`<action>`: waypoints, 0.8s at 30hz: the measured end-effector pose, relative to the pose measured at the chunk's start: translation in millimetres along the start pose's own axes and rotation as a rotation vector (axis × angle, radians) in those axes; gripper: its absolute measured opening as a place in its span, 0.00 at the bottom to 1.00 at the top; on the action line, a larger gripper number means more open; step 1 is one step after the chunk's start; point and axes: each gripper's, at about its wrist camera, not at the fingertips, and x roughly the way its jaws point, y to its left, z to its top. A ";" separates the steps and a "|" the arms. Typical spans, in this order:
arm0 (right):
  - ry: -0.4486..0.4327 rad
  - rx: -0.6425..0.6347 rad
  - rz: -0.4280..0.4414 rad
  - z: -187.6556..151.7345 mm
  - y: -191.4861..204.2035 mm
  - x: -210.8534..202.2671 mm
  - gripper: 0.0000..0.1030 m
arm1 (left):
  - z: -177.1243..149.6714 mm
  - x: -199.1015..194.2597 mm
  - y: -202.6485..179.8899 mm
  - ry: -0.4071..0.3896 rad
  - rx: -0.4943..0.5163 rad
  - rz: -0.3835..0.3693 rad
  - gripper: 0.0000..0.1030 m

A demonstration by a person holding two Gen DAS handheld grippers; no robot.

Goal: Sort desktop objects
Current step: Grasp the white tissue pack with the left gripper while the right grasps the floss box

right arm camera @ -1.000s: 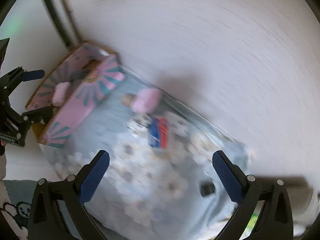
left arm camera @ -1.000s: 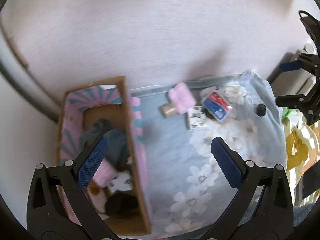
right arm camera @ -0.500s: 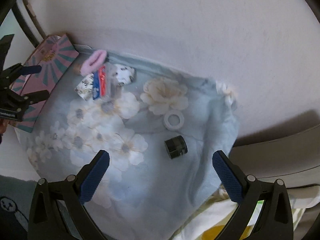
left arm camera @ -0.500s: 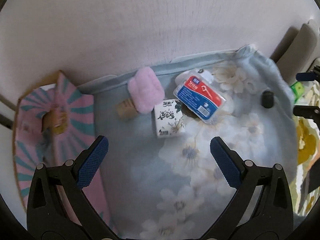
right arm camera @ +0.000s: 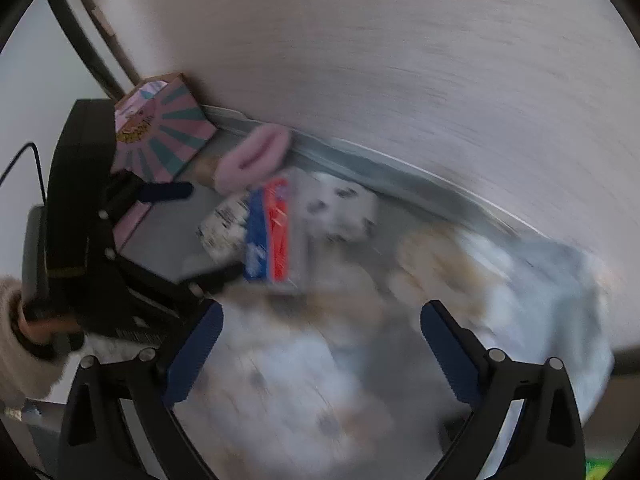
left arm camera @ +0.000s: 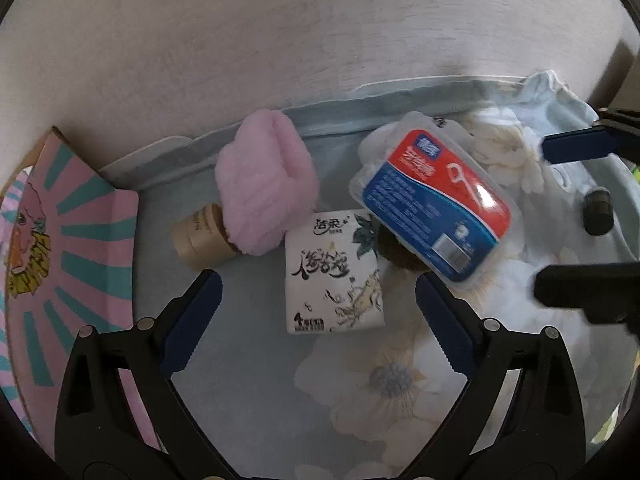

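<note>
The tissue pack [left arm camera: 334, 272] lies just ahead of the left tool [left arm camera: 318, 322], which is wide open and empty; the right tool [right arm camera: 320, 350] likewise. Soft, light and squashy, it looks best pinched across its short sides.

Left wrist view close above the tissue pack [left arm camera: 334, 272], right wrist view blurred, both sharing the floss packet [left arm camera: 434, 204]

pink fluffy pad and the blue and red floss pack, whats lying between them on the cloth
In the left wrist view, mostly bare pale blue floral cloth separates the pink fluffy pad from the blue and red floss pack; the white tissue packet sits just below that gap.
</note>
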 end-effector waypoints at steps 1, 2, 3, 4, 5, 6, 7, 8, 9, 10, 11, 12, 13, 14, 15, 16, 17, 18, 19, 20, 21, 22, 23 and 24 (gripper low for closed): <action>-0.001 0.001 0.025 4.4 0.6 6.2 0.91 | -0.1 1.5 0.0 -0.002 -0.001 0.000 0.93; -0.002 0.007 0.043 6.9 0.7 10.2 0.87 | -0.2 2.3 -0.5 -0.005 0.000 -0.002 0.91; -0.003 0.017 0.065 9.6 0.2 14.5 0.85 | -0.3 3.2 -1.3 -0.006 0.003 0.001 0.90; -0.002 0.032 0.091 12.5 -1.3 19.3 0.82 | -0.6 4.0 -2.3 -0.009 0.007 0.005 0.89; -0.002 0.046 0.112 14.1 -2.8 22.6 0.77 | -1.0 4.6 -3.0 -0.011 0.009 0.004 0.85; 0.001 0.062 0.138 15.7 -4.9 26.4 0.73 | -1.4 5.5 -3.4 -0.010 0.009 -0.002 0.78; 0.006 0.077 0.159 16.9 -7.1 30.6 0.68 | -2.4 7.1 -3.5 -0.005 0.008 -0.017 0.73; 0.010 0.085 0.168 17.3 -8.4 32.5 0.61 | -3.4 8.4 -3.4 0.000 0.007 -0.033 0.62; 0.018 0.093 0.175 17.5 -9.5 36.2 0.56 | -4.2 8.0 -2.7 -0.004 0.002 -0.055 0.50; 0.023 0.096 0.182 17.4 -9.6 37.8 0.43 | -5.6 7.4 -1.4 -0.008 -0.007 -0.070 0.47; 0.022 0.100 0.199 17.0 -10.1 38.3 0.39 | -6.1 7.2 -0.7 -0.007 -0.009 -0.066 0.43; 0.013 0.106 0.207 16.3 -10.7 37.2 0.38 | -6.9 7.1 0.4 -0.005 -0.011 -0.070 0.43; 0.008 0.106 0.210 15.8 -10.5 35.3 0.36 | -7.4 7.2 0.8 -0.003 -0.009 -0.072 0.43; 0.003 0.103 0.209 16.3 -10.6 34.0 0.34 | -8.0 7.2 0.9 -0.002 -0.007 -0.072 0.43; -0.005 0.099 0.204 16.3 -9.8 31.7 0.33 | -8.5 7.3 0.7 0.000 -0.004 -0.071 0.43; -0.009 0.091 0.200 16.3 -8.4 29.3 0.31 | -8.9 7.3 0.2 0.004 0.001 -0.071 0.43; -0.010 0.087 0.197 16.8 -7.6 28.4 0.30 | -9.1 7.2 -0.3 0.008 0.003 -0.070 0.43; -0.011 0.080 0.190 16.9 -7.0 26.5 0.29 | -9.4 6.9 -0.7 0.013 0.004 -0.071 0.42; -0.012 0.076 0.184 16.7 -5.8 23.7 0.27 | -9.8 5.9 -1.2 0.015 0.005 -0.072 0.42; -0.013 0.075 0.183 16.6 -6.2 21.6 0.23 | -10.2 4.5 -1.5 0.015 0.006 -0.072 0.42; -0.015 0.076 0.179 16.6 -6.8 20.0 0.23 | -10.5 2.9 -1.8 0.016 0.005 -0.074 0.42; -0.015 0.076 0.168 16.0 -6.7 17.4 0.23 | -10.9 1.1 -2.1 0.019 0.004 -0.076 0.42; -0.009 0.076 0.162 15.1 -6.7 15.4 0.23 | -11.1 -0.3 -2.4 0.022 0.005 -0.075 0.42; -0.006 0.077 0.158 14.4 -7.4 13.7 0.23 | -11.4 -2.7 -2.8 0.024 0.007 -0.076 0.42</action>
